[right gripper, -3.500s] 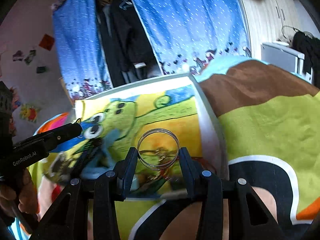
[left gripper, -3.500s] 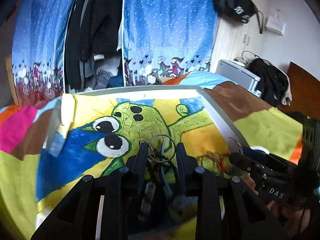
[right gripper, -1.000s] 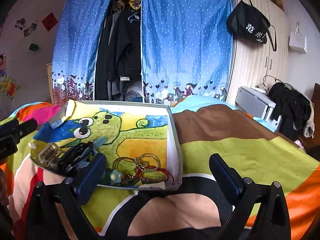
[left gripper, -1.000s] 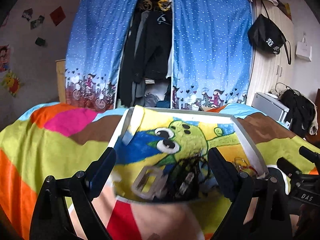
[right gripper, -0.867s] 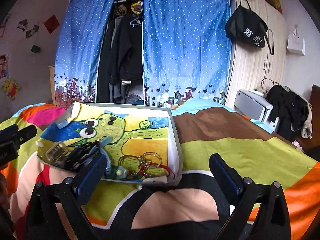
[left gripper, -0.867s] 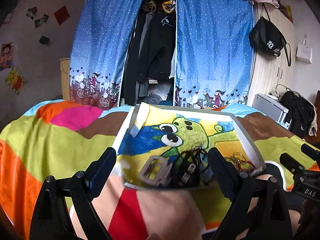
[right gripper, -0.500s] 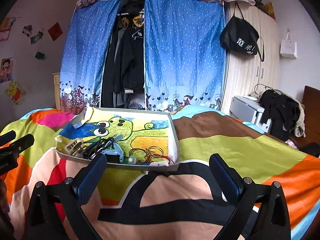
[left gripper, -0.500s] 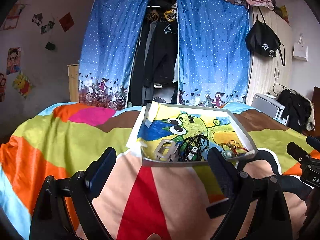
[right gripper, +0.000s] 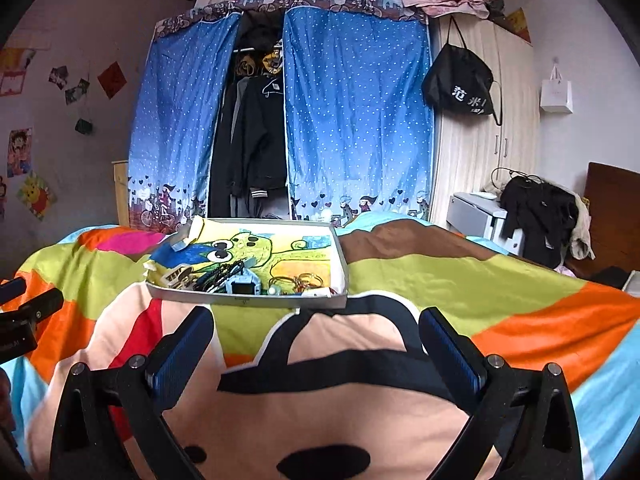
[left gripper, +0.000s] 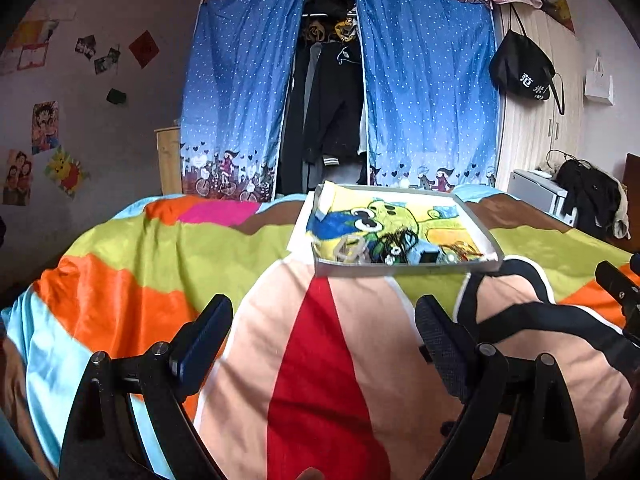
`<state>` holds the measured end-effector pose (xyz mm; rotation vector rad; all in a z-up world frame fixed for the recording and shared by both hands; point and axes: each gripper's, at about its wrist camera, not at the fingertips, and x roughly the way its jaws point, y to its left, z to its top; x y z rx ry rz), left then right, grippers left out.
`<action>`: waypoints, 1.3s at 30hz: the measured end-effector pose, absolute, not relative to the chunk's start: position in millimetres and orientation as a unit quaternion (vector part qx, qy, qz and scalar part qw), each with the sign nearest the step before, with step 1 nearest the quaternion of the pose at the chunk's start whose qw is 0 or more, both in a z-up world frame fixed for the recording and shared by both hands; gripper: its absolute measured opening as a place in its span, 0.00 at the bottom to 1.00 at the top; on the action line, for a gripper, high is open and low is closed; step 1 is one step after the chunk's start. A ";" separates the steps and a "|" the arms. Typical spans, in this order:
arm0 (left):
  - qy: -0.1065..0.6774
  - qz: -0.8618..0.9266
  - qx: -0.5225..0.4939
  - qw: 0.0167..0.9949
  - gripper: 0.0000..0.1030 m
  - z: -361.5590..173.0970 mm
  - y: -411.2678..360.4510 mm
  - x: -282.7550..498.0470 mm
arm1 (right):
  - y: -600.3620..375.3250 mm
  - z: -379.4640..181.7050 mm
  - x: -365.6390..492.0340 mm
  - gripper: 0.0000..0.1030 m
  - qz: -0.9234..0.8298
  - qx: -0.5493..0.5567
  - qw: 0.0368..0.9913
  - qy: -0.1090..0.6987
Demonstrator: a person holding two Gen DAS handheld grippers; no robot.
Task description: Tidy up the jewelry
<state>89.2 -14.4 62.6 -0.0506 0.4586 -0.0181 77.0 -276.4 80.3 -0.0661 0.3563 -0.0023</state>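
Observation:
A shallow grey tray [left gripper: 404, 269] [right gripper: 248, 300] lined with a green cartoon drawing lies on the bed, well ahead of both grippers. Along its near edge sit the jewelry pieces: a silver buckle-like piece [left gripper: 352, 249] [right gripper: 176, 275], black beads [left gripper: 396, 240] [right gripper: 220, 272], a blue square piece [right gripper: 243, 282] and metal rings with a red cord [left gripper: 460, 249] [right gripper: 300, 281]. My left gripper [left gripper: 324, 328] hangs open and empty above the blanket. My right gripper [right gripper: 316, 340] is open and empty too. Each gripper shows at the edge of the other's view.
A bright patchwork cartoon blanket [left gripper: 168, 248] covers the bed. Behind stands a wardrobe with blue dotted curtains [right gripper: 352, 120] and dark clothes. At the right are a wooden cupboard with a black bag [right gripper: 458, 84] and a small white unit with dark clothing [right gripper: 536, 216].
Both grippers held metal rings over the tray 3.5 s ago; now they are open and empty. Over the last second both have drawn back from the tray, which looks smaller and farther.

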 end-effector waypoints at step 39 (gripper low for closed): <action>0.225 -0.012 0.009 0.974 0.87 38.4 -38.9 45.7 | -292.0 23.5 15.2 1.00 0.006 -0.015 0.979 0.203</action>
